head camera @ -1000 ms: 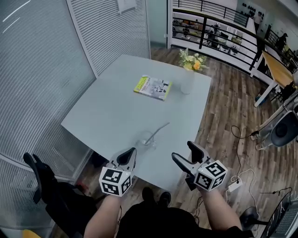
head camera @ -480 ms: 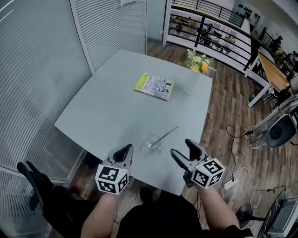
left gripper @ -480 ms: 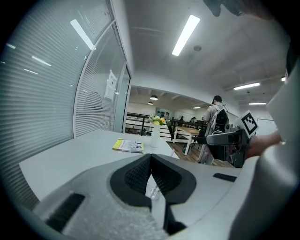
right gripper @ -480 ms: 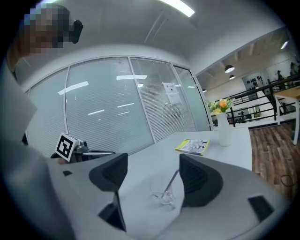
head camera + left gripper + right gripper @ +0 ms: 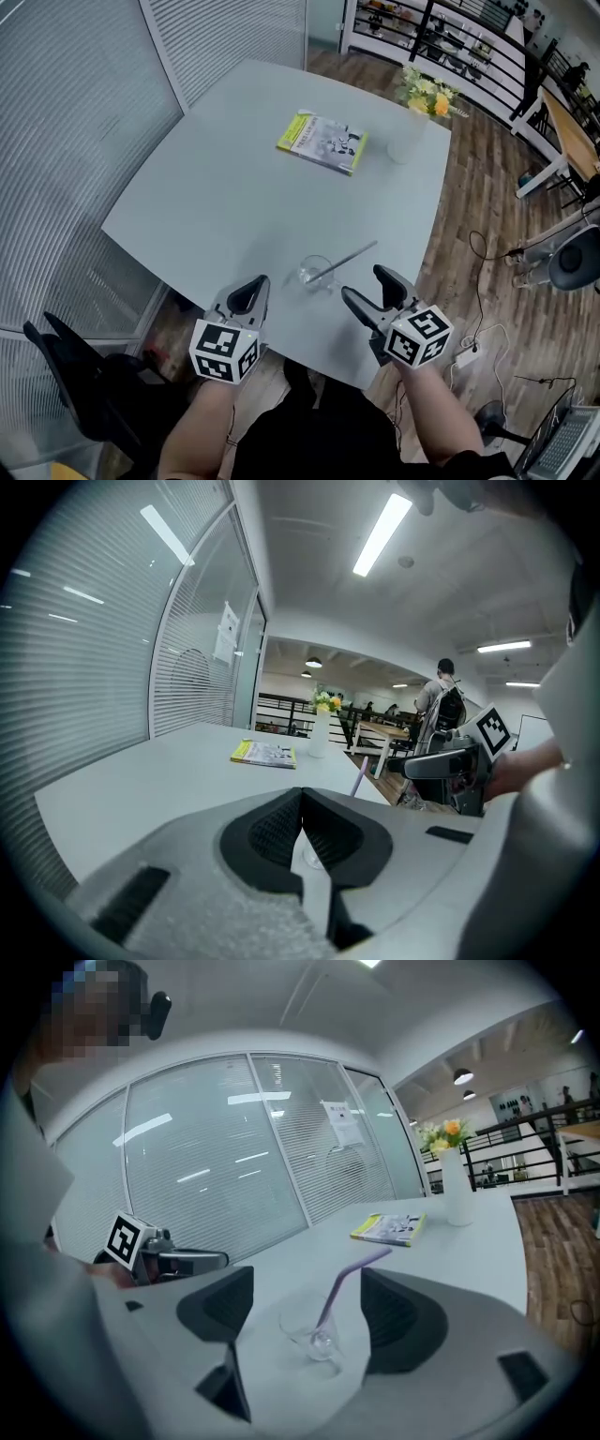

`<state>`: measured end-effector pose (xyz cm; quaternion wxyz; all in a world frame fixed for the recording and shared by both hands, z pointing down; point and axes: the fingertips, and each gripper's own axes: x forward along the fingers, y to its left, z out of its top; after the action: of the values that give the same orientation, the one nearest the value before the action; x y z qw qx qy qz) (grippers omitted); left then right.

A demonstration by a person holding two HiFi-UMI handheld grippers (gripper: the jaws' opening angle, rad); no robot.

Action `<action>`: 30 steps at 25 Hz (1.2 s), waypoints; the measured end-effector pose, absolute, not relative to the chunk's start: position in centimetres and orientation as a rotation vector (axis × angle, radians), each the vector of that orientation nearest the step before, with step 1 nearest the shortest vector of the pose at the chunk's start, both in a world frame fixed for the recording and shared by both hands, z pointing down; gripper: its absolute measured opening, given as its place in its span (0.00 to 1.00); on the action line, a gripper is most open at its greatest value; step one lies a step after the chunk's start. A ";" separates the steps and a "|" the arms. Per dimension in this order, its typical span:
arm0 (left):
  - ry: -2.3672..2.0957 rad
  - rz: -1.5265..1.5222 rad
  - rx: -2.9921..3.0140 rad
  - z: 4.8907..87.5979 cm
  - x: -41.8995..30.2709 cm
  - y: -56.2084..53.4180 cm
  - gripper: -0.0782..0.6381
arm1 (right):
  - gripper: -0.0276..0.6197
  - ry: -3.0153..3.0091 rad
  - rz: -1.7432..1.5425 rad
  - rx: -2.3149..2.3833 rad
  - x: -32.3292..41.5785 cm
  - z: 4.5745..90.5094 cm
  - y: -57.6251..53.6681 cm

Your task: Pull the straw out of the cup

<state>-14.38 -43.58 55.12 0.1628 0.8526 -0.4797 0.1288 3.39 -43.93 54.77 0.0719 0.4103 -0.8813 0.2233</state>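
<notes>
We near the faint clear glass cup [image 5: 316, 272] at 12 o'clock.
Left gripper [image 5: 254, 285] pinched together, masking it; right gripper [image 5: 367, 286] opening, empty; purple straw [image 5: 349, 258] now closer.

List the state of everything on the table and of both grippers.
cup: upright, straw inside.
straw: in the cup, leaning, untouched.
booklet: closed, lying flat.
vase: upright, holding flowers.
left gripper: shut, empty.
right gripper: jaws apart and opening, nothing gripped.

Grey table [image 5: 216, 197]: cup [image 5: 315, 272] nr edge (straw [image 5: 349, 257] in), booklet [image 5: 323, 142], vase [image 5: 404, 145] far side.
</notes>
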 end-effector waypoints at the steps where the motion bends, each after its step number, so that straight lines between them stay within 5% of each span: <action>1: -1.369 0.377 2.427 55.6 -14.4 -43.8 0.12 | 0.60 -2.651 0.677 1.226 3.4 55.3 -44.3; 7: -1.372 0.423 2.382 58.1 -14.4 -44.1 0.12 | 0.56 -2.658 0.711 1.174 3.0 58.3 -46.4; 30: -1.370 0.414 2.346 60.1 -15.2 -43.2 0.12 | 0.11 -2.602 0.676 1.147 -0.1 62.7 -48.3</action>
<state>-15.22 -43.15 60.07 0.1954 0.8373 -0.4888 0.1477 -0.09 -48.33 62.69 0.1092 0.3899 -0.8849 0.2300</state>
